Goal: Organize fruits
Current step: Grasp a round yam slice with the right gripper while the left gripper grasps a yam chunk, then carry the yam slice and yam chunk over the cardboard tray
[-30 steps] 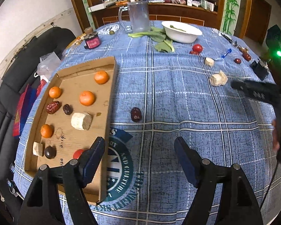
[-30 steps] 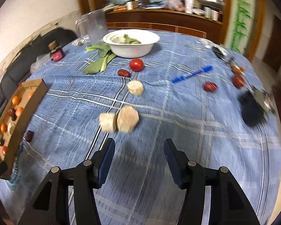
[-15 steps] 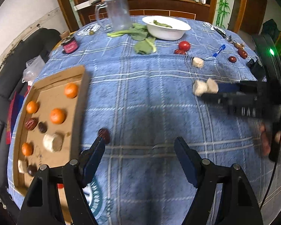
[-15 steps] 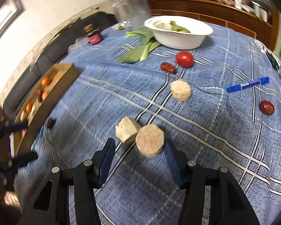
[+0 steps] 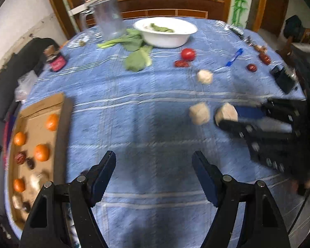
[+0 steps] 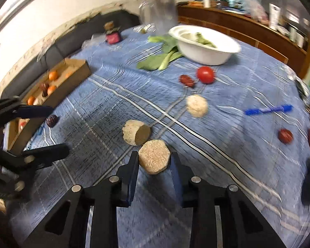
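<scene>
My right gripper has just been closing and now pinches the round beige rough-cut chunk, flat face toward me, while the left gripper gapes empty.

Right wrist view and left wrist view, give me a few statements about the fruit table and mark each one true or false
1. The right gripper has a beige round chunk between its fingers. True; its jaws have just been closing on it.
2. The left gripper holds an orange. False; its jaws stand open with nothing between them.
3. The cardboard tray has oranges in it. True; several, such as one orange.
4. The red tomato lies inside the white bowl. False; it lies on the blue tablecloth beside the bowl.
5. A blue pen lies on the tablecloth. True.
</scene>
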A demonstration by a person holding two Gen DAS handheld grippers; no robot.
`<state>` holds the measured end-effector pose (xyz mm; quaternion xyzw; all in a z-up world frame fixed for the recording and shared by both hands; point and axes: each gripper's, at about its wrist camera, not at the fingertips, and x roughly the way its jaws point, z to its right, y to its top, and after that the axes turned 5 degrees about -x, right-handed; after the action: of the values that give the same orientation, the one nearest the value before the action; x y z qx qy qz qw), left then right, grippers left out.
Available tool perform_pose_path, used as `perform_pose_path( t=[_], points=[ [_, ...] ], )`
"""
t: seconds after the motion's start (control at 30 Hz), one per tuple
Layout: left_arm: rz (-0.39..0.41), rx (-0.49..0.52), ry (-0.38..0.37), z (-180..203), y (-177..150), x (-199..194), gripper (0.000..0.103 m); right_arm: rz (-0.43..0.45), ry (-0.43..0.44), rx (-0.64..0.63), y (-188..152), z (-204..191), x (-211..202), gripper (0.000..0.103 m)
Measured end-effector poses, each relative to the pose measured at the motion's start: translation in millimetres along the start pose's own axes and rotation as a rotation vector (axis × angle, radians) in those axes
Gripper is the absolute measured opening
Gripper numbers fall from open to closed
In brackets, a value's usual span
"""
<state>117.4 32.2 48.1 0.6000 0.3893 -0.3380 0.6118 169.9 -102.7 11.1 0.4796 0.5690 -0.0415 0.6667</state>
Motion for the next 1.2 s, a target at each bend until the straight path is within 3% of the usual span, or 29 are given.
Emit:
perform_pose_path(
  t=[0.1, 0.2, 0.33, 0.37, 0.43, 0.57, 0.73, 0.87, 1.2],
  points=[
    [0.009, 0.017, -0.031, 15.5, 15.8, 12.5, 0.075, 0.035, -0.033, 0.083, -16.9, 15.3, -30.4, 0.032],
    [-0.034, 0.003, -0.056, 33.2, 30.6, 36.8, 0.075, 0.047, -0.06, 0.152, -34.6, 28.4, -48.4, 0.033],
    [-0.018, 0.006, -0.027, 46.0, 36.3, 57.6, 0.073, 0.042, -0.077, 0.195, -52.5, 35.8, -56.0, 0.033],
    [-0.023, -0.003, -0.033, 45.6, 36.3, 63.2, 0.046, 0.042, -0.078, 0.202, -54.8, 36.1, -56.6, 0.033],
    [-0.001, -0.02, -0.07, 41.6, 38.3, 63.1, 0.021, 0.042, -0.088, 0.202, -56.9, 33.9, -57.7, 0.033],
    [-0.015, -0.059, -0.163, 29.9, 37.0, 55.4, 0.022, 0.045, -0.126, 0.185, -58.8, 24.2, -62.2, 0.033],
    [0.023, -0.042, -0.212, 18.6, 13.0, 18.2, 0.022, 0.061, -0.17, 0.194, -58.9, 11.6, -69.3, 0.033],
    [0.042, 0.001, -0.149, 12.2, -17.6, -9.8, 0.022, 0.073, -0.2, 0.21, -57.3, -0.9, -76.7, 0.033],
    [0.104, -0.051, -0.112, -39.2, -63.0, -62.8, 0.022, 0.057, -0.249, 0.229, -62.4, -50.3, -83.8, 0.033]
  ],
)
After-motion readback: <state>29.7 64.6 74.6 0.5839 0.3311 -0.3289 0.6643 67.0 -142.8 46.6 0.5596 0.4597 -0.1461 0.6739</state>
